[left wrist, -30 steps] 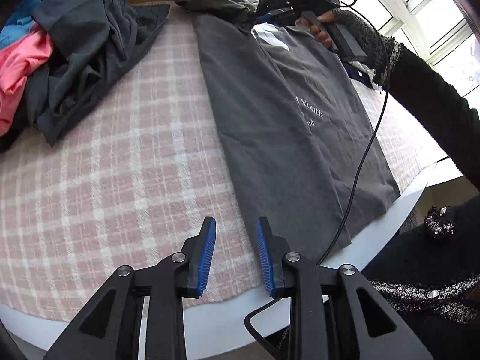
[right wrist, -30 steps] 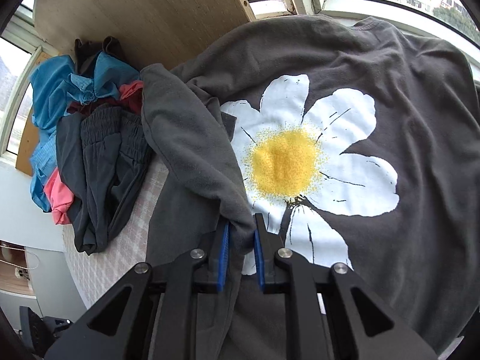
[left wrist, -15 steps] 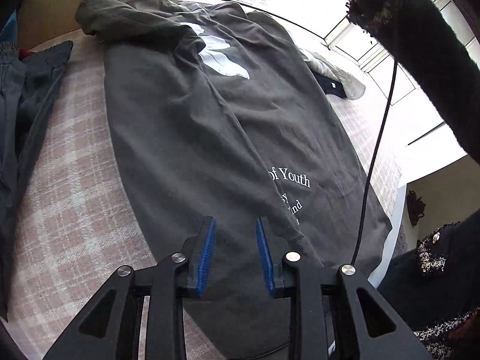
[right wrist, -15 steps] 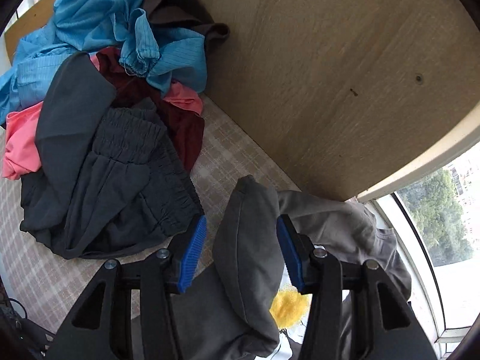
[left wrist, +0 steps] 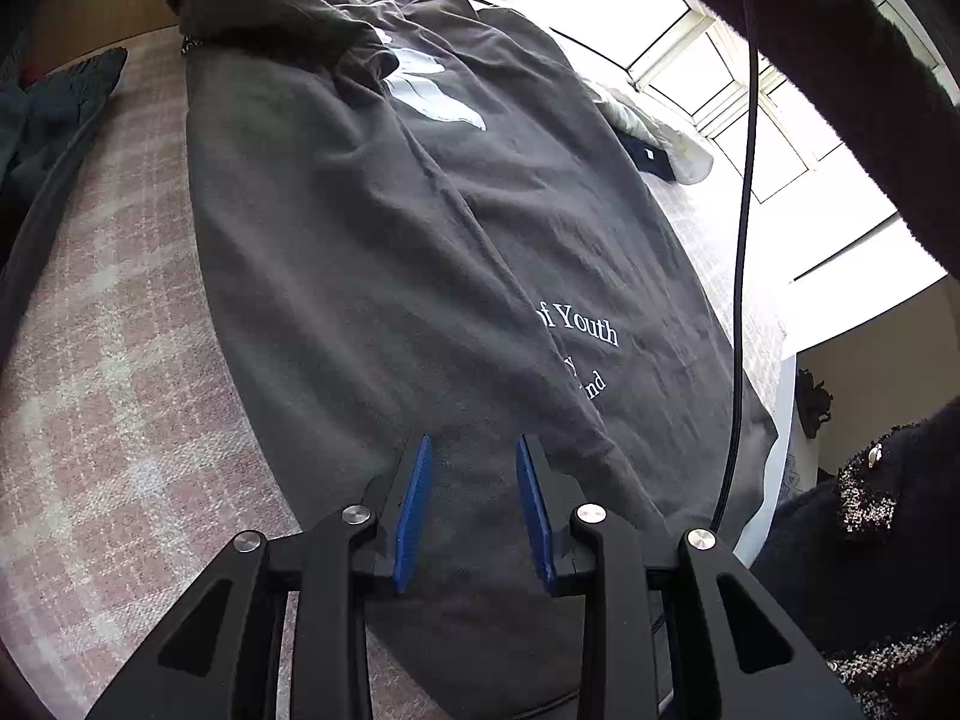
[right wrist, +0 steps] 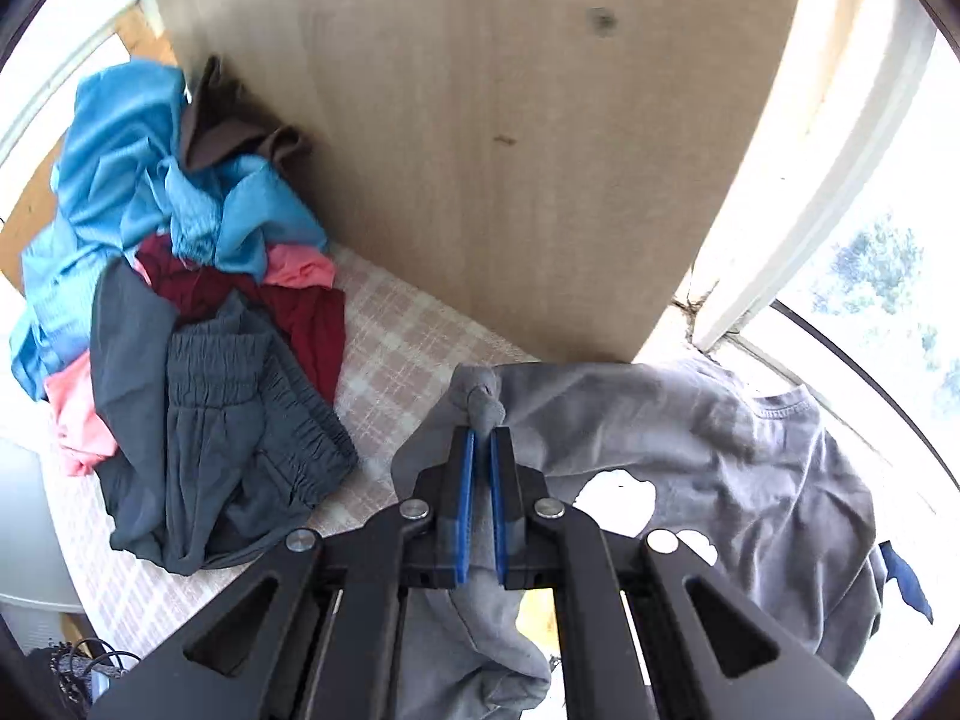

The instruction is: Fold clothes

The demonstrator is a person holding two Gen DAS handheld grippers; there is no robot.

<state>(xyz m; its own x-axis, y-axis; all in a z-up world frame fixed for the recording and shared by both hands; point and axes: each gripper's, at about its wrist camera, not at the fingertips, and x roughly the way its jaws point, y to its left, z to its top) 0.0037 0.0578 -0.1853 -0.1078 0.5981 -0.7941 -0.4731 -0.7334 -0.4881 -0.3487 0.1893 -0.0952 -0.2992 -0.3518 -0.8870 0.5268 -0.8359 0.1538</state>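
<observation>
A dark grey T-shirt [left wrist: 372, 276] with white lettering lies lengthwise on the pink checked tablecloth [left wrist: 108, 360]. My left gripper [left wrist: 473, 441] hovers over its near hem, jaws opening; the cloth lies flat under the blue pads and none is pinched. In the right wrist view the same T-shirt [right wrist: 750, 468] shows part of its white flower print. My right gripper [right wrist: 482, 431] is shut on a bunched fold of its sleeve [right wrist: 483, 405] at the shirt's far corner, and the fabric hangs down from the pads.
A pile of blue, pink, maroon and grey clothes [right wrist: 180, 300] lies left of the shirt against a wooden panel [right wrist: 480, 120]. A black cable [left wrist: 741, 240] and a person's dark sleeve [left wrist: 840, 90] cross the right side. Small garments [left wrist: 648, 150] lie by the window.
The left gripper moved from the tablecloth's edge onto the shirt's hem. The right gripper opened around the folded sleeve, then shut on it near the wooden panel and lifted it.
</observation>
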